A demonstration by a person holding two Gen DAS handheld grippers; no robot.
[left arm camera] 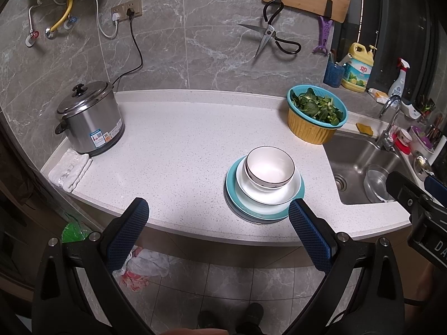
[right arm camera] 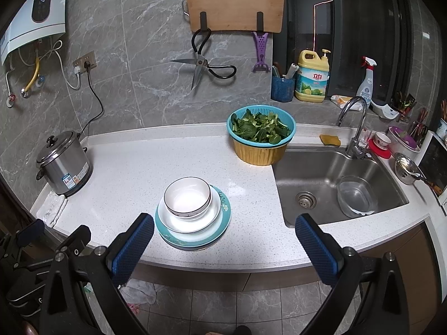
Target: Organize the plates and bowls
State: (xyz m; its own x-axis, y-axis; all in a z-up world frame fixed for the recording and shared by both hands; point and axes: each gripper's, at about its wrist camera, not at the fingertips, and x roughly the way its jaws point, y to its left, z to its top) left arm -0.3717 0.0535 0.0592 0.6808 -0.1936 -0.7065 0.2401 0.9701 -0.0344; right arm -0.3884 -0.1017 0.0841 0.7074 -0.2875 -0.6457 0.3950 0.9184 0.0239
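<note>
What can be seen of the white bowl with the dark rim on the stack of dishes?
The white bowl looks like glazed ceramic, round and fairly deep, with a thin dark line along its rim and a dark band near its foot. It stands upright and looks empty; light reflects from its inside. It rests in a shallow white dish, which lies on a teal plate on the speckled white counter, left of the sink. It sits slightly off-centre on the stack. Neither hand-held gripper touches it.
</note>
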